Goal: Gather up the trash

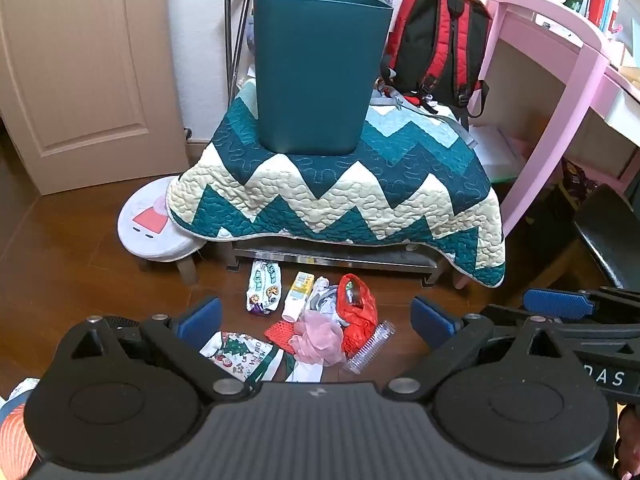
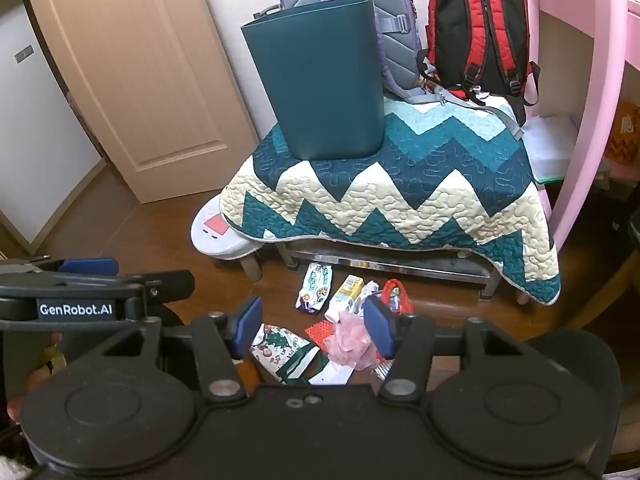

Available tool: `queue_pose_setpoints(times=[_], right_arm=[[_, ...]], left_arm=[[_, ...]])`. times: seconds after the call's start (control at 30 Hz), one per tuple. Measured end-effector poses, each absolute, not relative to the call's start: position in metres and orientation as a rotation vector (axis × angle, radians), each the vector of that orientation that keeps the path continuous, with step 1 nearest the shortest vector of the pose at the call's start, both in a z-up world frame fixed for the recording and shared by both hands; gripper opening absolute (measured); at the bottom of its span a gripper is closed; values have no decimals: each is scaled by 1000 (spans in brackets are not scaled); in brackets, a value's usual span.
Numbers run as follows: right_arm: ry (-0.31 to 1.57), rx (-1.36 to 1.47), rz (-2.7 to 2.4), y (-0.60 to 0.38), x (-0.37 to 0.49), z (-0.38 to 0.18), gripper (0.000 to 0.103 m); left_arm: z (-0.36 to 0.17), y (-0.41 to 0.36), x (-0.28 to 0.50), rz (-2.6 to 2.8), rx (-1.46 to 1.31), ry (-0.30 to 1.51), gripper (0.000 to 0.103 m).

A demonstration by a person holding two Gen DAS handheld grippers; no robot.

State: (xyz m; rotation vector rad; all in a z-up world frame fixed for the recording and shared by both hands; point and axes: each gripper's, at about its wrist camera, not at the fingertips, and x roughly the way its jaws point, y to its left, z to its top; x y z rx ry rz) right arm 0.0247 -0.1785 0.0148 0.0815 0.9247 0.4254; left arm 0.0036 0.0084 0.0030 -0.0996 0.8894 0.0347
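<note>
On the wooden floor [image 1: 80,264], just in front of the quilt-covered worktop [image 1: 340,200], lies a small heap of trash: a cookie wrapper [image 1: 264,290], a small yellow drink carton [image 1: 298,294], a red plastic bag [image 1: 356,312], a pink mesh puff [image 1: 320,338], a clear ribbed plastic tube [image 1: 370,346] and a Christmas-print wrapper [image 1: 240,350]. A dark teal bin [image 1: 320,72] stands upright on the quilt, with a purple backpack [image 2: 348,4] and a red-and-black backpack [image 1: 440,44] behind it.

Both tools hover above the heap, tilted down toward it, and neither holds anything. The left gripper [image 1: 316,316] has its blue pads set wide apart, spanning nearly the whole pile in its own view. The right gripper [image 2: 314,326] is also parted, though more narrowly, with the puff and the Christmas-print wrapper showing between its pads.

The step in hand looks like the first pick. It would go best by choosing one piece at the edge of the heap, such as the cookie wrapper on the far left or the tube on the near right, so neighbours are not dragged along. Soft items like the bag and puff want a pinch on a bunched fold; the carton wants its narrow sides. The bin sits well above and beyond the trash, so each piece must be lifted clear of the quilt's hanging edge before release.
</note>
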Motion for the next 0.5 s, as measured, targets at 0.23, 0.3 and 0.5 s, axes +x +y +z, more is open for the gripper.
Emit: queue_pose_setpoints(times=[0.23,0.3,0.5], right_arm=[[922,76,421,-176,24,15,56],[922,76,421,-176,24,15,56],[922,77,421,-177,26,14,56]], left_arm=[[3,7,2,35,-103,887,101],[4,7,2,38,-108,888,101],[3,6,1,39,-107,885,101]])
